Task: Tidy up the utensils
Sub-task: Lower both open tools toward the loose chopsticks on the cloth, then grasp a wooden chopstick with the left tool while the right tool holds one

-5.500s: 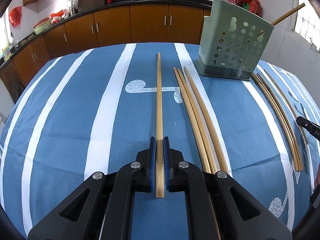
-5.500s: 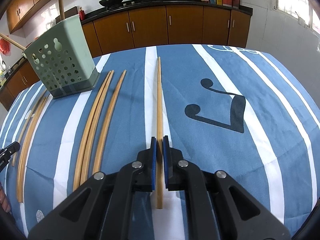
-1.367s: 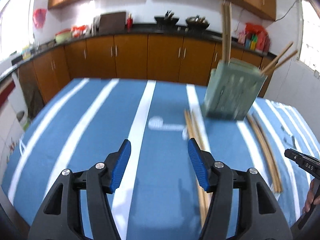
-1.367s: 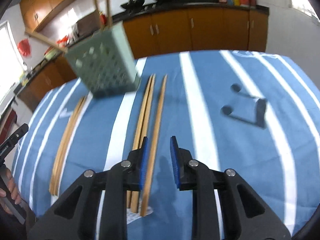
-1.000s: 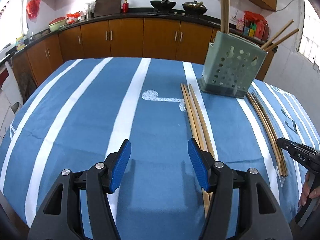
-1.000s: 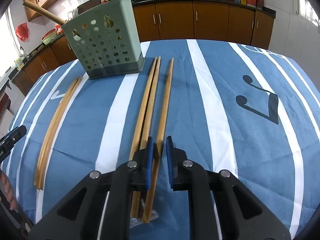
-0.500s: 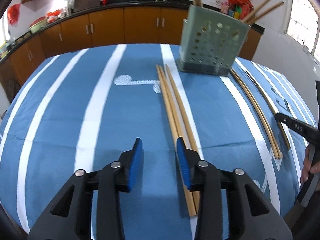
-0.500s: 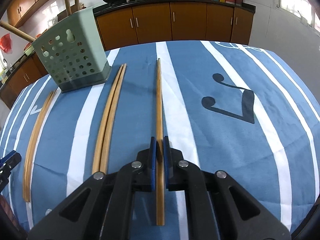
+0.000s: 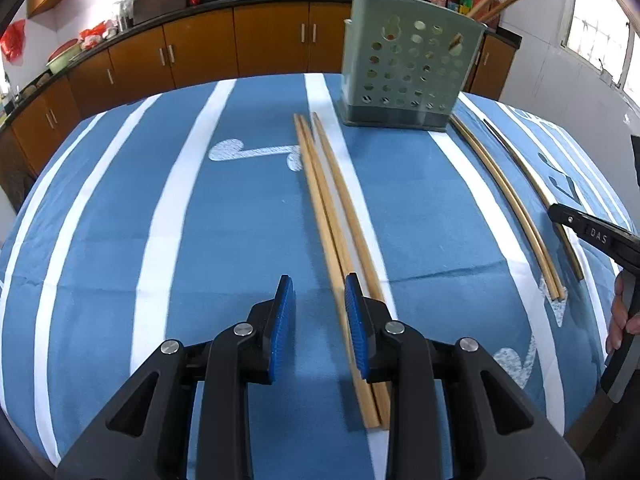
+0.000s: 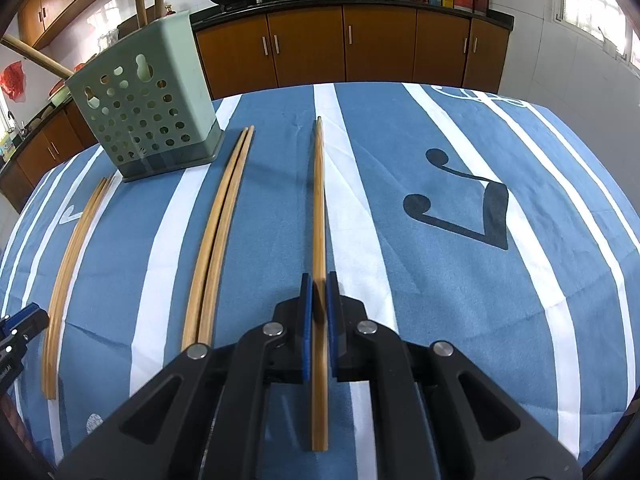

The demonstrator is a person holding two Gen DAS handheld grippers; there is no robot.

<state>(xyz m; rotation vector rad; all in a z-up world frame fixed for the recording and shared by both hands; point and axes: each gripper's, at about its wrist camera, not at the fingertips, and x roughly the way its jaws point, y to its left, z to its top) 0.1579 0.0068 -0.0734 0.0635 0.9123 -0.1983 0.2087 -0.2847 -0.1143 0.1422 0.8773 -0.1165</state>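
Observation:
Three wooden chopsticks [image 9: 332, 208] lie side by side on the blue striped cloth, left of the green perforated holder [image 9: 408, 60]. My left gripper [image 9: 316, 320] hovers at their near ends with its jaws closing. Its right finger covers them, and no pad presses on them. My right gripper [image 10: 319, 300] is shut on a single chopstick [image 10: 319, 208] that points away from me. A pair of chopsticks [image 10: 224, 220] lies to its left, beside the holder [image 10: 148, 120]. Several chopsticks stand in the holder.
A person's hand [image 9: 624, 312] holds the right gripper's handle at the right edge of the left wrist view. Brown cabinets [image 10: 348, 48] with woks on the counter run behind the table. The cloth [image 10: 500, 300] drops away at the round table's edges.
The left jaws have narrowed a lot and the gripper has come up over the three chopsticks' near ends. The right gripper has shut on one chopstick and drawn it away from the pair.

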